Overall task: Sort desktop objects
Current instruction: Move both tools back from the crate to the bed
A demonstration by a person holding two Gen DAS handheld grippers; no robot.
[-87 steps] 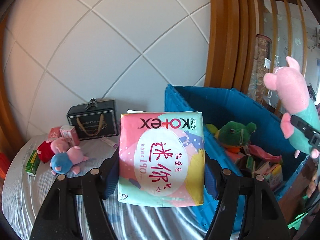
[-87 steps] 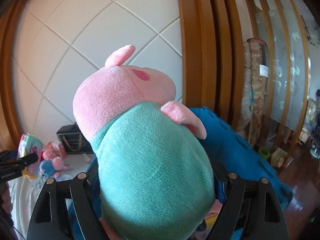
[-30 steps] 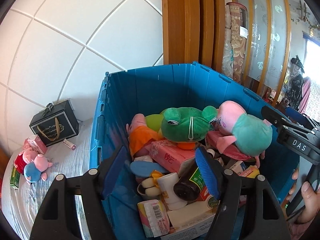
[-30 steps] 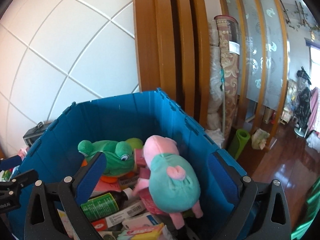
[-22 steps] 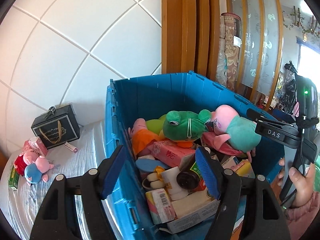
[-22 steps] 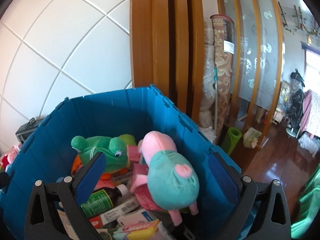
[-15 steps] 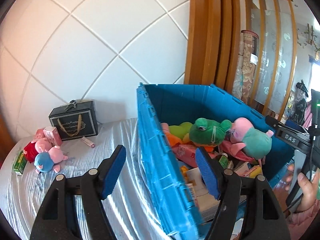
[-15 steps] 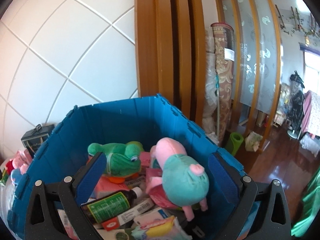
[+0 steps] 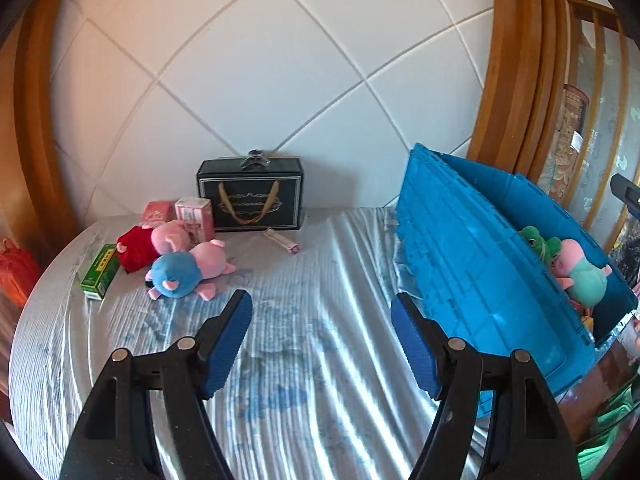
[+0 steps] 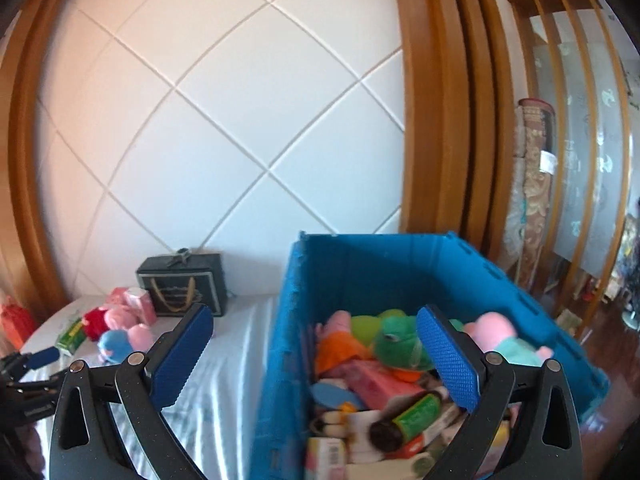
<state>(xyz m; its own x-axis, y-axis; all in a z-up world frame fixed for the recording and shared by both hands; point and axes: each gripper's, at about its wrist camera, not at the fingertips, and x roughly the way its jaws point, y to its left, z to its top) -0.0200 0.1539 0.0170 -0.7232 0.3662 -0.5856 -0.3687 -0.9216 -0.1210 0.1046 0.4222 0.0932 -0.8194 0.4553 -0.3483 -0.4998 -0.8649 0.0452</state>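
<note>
White quilted wall, wooden frame

left wrist view faces the table, right wrist view over blue bin, both share bin

No text, brand, number or sign is legible: print on the green box and pink cartons, far ahead-left of the left jaws, and on the bottle label between the right jaws, is too blurred.
</note>
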